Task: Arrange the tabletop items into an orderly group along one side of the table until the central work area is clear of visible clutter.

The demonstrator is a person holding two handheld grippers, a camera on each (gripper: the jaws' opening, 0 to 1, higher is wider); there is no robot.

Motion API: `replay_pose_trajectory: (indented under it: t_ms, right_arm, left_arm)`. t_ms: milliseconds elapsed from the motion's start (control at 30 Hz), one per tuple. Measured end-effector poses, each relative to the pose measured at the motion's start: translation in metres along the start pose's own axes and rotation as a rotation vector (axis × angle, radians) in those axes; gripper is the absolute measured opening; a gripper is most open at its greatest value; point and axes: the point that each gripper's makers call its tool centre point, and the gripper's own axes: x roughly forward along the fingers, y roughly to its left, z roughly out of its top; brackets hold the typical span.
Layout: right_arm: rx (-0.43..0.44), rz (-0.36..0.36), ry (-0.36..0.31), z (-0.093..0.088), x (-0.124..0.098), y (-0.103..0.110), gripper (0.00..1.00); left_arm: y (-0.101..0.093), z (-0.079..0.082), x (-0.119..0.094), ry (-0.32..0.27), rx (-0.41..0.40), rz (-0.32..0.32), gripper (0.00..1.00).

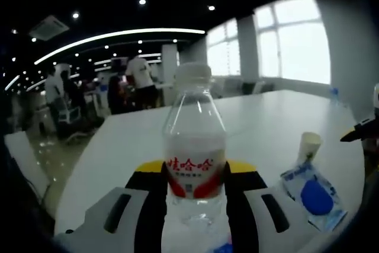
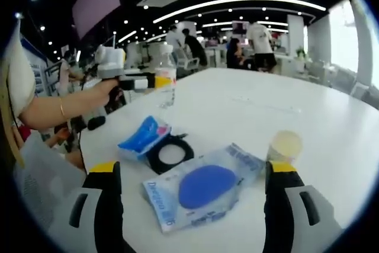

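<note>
Left tool (image 1: 195,191) apparently grips water bottle (image 1: 194,140).

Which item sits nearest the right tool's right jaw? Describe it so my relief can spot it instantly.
Start from the white table. In the right gripper view, past the flat clear packet with the blue disc, a small paper cup stands upright by itself. It is the only pale, round, open-topped item; its neighbours lie flat and are blue or black.

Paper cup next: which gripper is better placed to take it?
Right, probably. The right gripper is open and empty, with the paper cup just ahead of one jaw. The left gripper is shut on the water bottle, so it isn't free.
</note>
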Motion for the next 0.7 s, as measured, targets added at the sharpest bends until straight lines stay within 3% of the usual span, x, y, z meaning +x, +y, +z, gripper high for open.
replay_pose_trajectory:
  t_ms: [367,700]
  right_arm:
    - [0.02,-0.011,0.022,-0.008,0.001,-0.004,0.99]
    - [0.044,-0.013,0.051,-0.019,0.004,-0.005,0.98]
  left_arm:
    - [0.017,-0.008,0.02,-0.003,-0.045,0.045,0.35]
    - [0.037,-0.025,0.035,0.01,-0.07,0.084,0.35]
